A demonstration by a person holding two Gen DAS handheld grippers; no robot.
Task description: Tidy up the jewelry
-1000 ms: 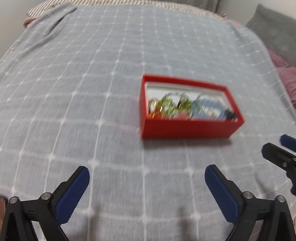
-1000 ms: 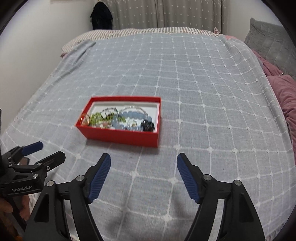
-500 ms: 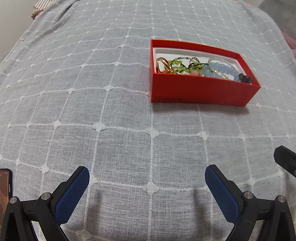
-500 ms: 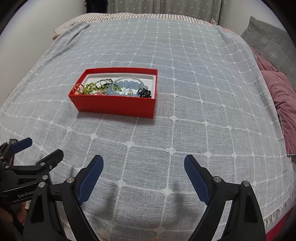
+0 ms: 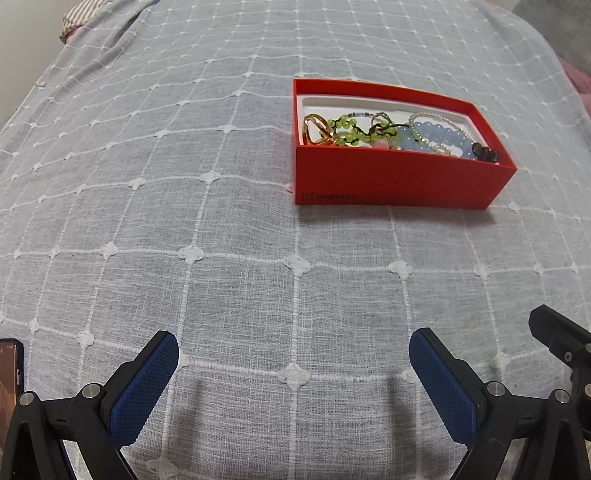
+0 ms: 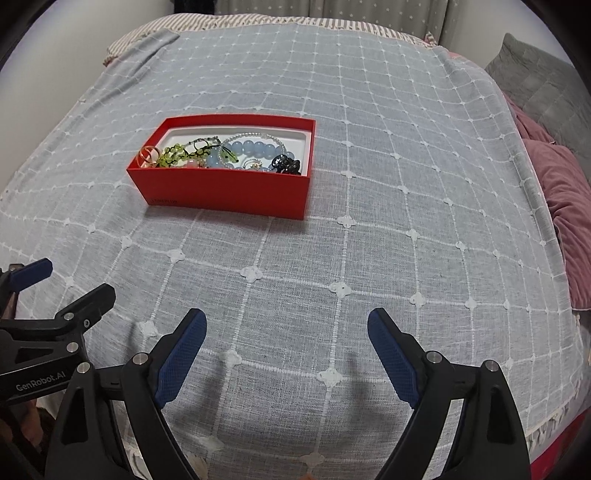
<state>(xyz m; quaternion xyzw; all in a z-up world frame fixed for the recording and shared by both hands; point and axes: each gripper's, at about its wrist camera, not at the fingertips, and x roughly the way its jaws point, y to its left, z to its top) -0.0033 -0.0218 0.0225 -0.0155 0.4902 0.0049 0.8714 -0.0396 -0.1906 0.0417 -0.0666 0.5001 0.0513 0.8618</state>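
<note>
Right wrist view takes in most of the bed: a grey bedspread (image 6: 369, 206) with a white grid of stitched lines and small clover knots at the crossings, stretched nearly flat, one fold rumpled at the far left corner. Beyond it lies a striped sheet (image 6: 236, 22) at the head, then pale dotted curtains (image 6: 369, 14) against the wall. On the right edge sit a grey quilted pillow (image 6: 535, 85) and a mauve blanket (image 6: 565, 192) bunched beside the spread.

My red box (image 6: 229, 188) rests on the spread, ahead and to the left of my right gripper (image 6: 287, 323), well apart from it. Its white tray holds a tangle: gold rings (image 6: 147, 155) at the left end, green beads (image 6: 173, 155), a pale blue bead bracelet (image 6: 255, 147), and a dark piece (image 6: 286, 164) at the right end.

My right gripper hovers over the cloth with its blue pads spread wide, grasping nothing. My left gripper (image 5: 293, 345) is likewise released, low over the spread, with the box (image 5: 399, 181) ahead to its right. At its far left edge is a sliver of a dark object (image 5: 9, 365) I cannot identify.
</note>
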